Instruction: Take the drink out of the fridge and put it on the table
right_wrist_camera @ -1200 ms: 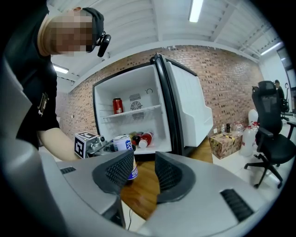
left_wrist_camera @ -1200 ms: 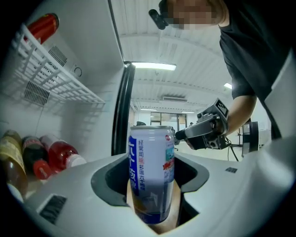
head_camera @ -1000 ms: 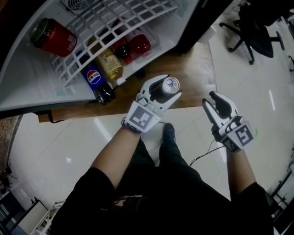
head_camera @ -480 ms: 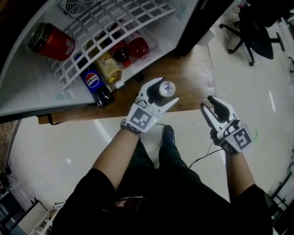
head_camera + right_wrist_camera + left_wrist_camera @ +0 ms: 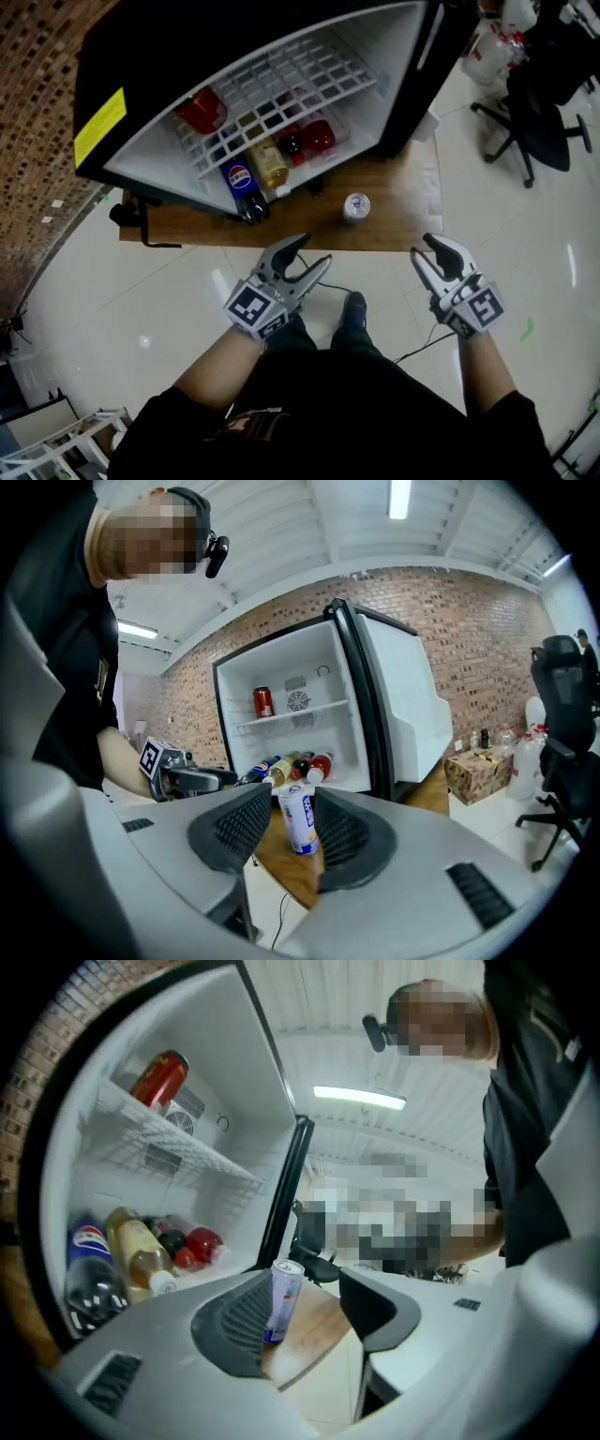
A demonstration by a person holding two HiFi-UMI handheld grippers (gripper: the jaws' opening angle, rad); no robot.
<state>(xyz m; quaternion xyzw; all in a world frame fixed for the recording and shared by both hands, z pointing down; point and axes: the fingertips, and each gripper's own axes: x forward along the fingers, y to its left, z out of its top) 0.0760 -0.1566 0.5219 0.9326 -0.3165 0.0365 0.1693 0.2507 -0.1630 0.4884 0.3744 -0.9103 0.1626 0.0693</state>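
Observation:
The drink, a white and blue can, stands upright on the low wooden table in front of the open fridge. My left gripper hangs short of the table's near edge, apart from the can. Its jaws are closing with nothing between them. In the left gripper view the can shows beyond the jaws of the left gripper, not touched. My right gripper is open and empty to the right. The right gripper view shows the can farther off, past the right gripper.
Inside the fridge a red can lies on the wire shelf, and a Pepsi bottle and other bottles lie at the bottom. An office chair stands at the far right. A cable runs over the white floor.
The left gripper has let go of the can, which now stands on the table, and has drawn back toward me. The view has pulled back from the fridge.

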